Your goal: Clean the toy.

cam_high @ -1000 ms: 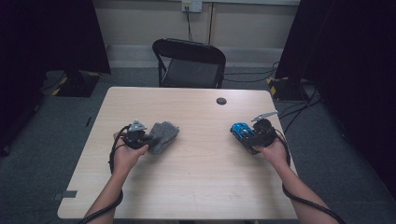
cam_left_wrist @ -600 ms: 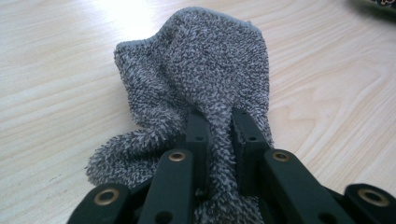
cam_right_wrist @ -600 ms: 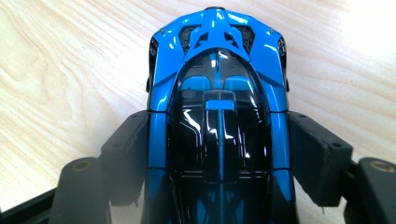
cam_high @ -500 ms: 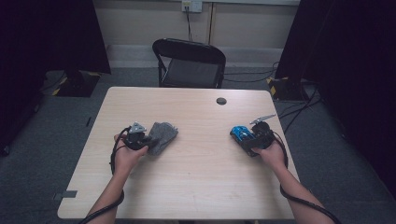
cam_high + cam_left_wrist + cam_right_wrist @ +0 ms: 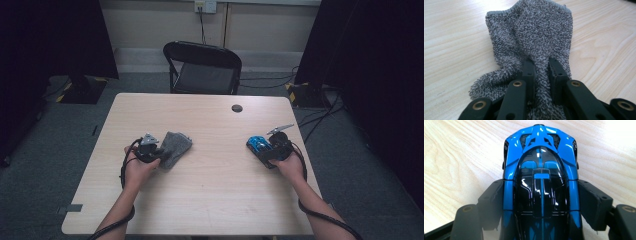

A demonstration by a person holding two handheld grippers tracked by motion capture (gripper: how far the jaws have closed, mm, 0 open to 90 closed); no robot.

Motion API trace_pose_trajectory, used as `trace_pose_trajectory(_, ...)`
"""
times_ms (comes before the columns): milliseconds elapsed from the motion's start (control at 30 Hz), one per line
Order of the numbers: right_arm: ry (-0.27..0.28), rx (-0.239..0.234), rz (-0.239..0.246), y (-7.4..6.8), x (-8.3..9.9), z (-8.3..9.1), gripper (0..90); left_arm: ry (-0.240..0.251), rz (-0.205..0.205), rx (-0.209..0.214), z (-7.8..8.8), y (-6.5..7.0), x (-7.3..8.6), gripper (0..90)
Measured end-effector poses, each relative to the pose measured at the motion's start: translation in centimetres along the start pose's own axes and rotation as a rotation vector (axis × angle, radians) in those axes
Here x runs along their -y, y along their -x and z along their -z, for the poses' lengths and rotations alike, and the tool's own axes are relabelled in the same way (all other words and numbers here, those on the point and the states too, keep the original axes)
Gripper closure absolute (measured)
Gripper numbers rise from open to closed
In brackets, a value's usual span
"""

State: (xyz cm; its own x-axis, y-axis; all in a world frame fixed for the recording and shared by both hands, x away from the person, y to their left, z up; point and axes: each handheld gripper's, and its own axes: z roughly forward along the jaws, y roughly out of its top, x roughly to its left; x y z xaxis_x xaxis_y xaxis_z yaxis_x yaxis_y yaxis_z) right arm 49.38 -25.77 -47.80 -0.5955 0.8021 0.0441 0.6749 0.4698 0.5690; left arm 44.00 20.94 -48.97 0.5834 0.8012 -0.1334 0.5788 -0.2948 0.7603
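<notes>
A grey terry cloth [image 5: 175, 147] lies crumpled on the wooden table [image 5: 210, 195], left of centre. My left gripper [image 5: 159, 151] is shut on its near edge. In the left gripper view a pinched fold of the cloth [image 5: 539, 32] rises between the two black jaws of the gripper [image 5: 541, 70]. A shiny blue and black toy car [image 5: 258, 145] sits at the right side of the table. My right gripper [image 5: 264, 150] is shut on the toy car [image 5: 540, 180], with a jaw pressed against each flank.
A black folding chair [image 5: 205, 67] stands behind the table's far edge. A round black cable hole [image 5: 237, 108] is set in the tabletop near the far edge. Cables trail from both grippers off the near side. Dark curtains flank the room.
</notes>
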Motion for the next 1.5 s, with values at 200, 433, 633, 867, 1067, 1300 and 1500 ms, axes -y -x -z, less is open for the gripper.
trace_pose_trajectory(200,0.001,0.004,-0.005,-0.1,0.0,-0.2,28.1,0.001,0.006,-0.003,0.0,0.0,0.1,77.0)
trace_pose_trajectory(433,0.000,0.005,0.002,-0.1,0.0,-0.3,27.9,0.006,0.014,0.001,-0.1,0.1,0.2,76.3)
trace_pose_trajectory(633,0.006,0.006,0.008,-0.1,0.0,-0.4,27.7,0.004,0.025,0.005,-0.1,0.1,0.3,75.2)
trace_pose_trajectory(867,0.018,0.014,0.016,-0.2,0.1,-0.5,27.1,0.008,0.013,0.006,0.0,0.1,0.3,70.5)
trace_pose_trajectory(1067,0.025,0.014,0.018,-0.2,0.1,-0.5,25.3,0.016,0.022,0.001,0.1,0.1,0.2,60.1)
trace_pose_trajectory(1300,0.062,0.022,0.006,0.0,-0.2,0.2,20.3,0.012,0.049,-0.009,0.1,0.2,0.0,42.2)
trace_pose_trajectory(1500,0.080,0.021,0.009,0.0,-0.6,1.0,17.2,0.028,0.027,-0.023,0.6,0.5,-0.5,30.9)
